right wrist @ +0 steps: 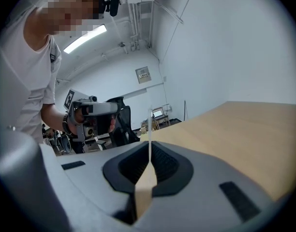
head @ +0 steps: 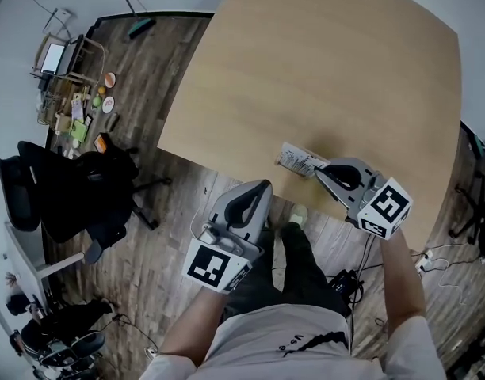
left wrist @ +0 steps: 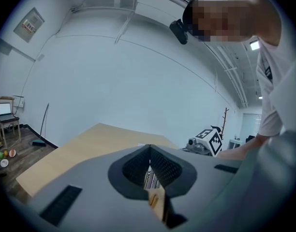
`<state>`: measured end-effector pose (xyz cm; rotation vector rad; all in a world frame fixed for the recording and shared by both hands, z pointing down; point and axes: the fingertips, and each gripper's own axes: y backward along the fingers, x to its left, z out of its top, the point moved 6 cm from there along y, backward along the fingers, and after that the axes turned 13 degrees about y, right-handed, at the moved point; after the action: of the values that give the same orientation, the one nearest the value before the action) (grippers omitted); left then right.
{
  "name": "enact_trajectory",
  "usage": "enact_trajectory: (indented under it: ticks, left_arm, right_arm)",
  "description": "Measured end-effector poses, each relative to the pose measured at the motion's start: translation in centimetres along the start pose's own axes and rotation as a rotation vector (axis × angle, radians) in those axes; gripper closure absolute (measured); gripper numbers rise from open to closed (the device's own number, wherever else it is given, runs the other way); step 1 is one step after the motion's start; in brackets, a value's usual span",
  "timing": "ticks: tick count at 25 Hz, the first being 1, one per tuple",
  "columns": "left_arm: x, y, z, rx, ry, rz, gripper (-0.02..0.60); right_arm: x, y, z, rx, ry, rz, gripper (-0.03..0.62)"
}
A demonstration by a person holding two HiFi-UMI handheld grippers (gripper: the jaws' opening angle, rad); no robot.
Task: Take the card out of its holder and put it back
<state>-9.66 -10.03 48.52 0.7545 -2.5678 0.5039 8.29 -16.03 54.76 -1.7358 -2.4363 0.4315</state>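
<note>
A pale card in its clear holder (head: 296, 160) lies flat near the front edge of the wooden table (head: 330, 62). My right gripper (head: 320, 169) is at the card's right end. In the right gripper view it (right wrist: 150, 144) is shut on a thin pale sheet seen edge-on, the card (right wrist: 150, 122). My left gripper (head: 262, 187) hangs over the floor just short of the table edge, apart from the card. Its jaws (left wrist: 149, 148) stand shut. A striped print (left wrist: 150, 178) shows through the slit between them; I cannot tell what it is.
A black office chair (head: 84, 188) and a wire cart of small items (head: 72, 101) stand on the wooden floor at the left. Cables and a power strip (head: 345, 279) lie by the person's legs (head: 298, 252). Past the card is bare tabletop.
</note>
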Motion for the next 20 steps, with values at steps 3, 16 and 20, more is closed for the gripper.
enact_trajectory:
  ticks: [3,16,20]
  left_arm:
    - [0.4,-0.4,-0.7,0.002,0.015,0.004,0.569]
    - [1.5,-1.1,-3.2,0.07,0.047,0.016,0.569]
    - [1.4,-1.4,-3.0,0.055,0.049,0.008,0.569]
  right_arm:
    - [-0.2,-0.4,-1.5,0.009,-0.013,-0.018,0.569]
    - [-0.1,-1.6,-4.4,0.043,-0.025,-0.032,0.569]
    - [0.3,-1.9,-4.8,0.06,-0.002,-0.024,0.569]
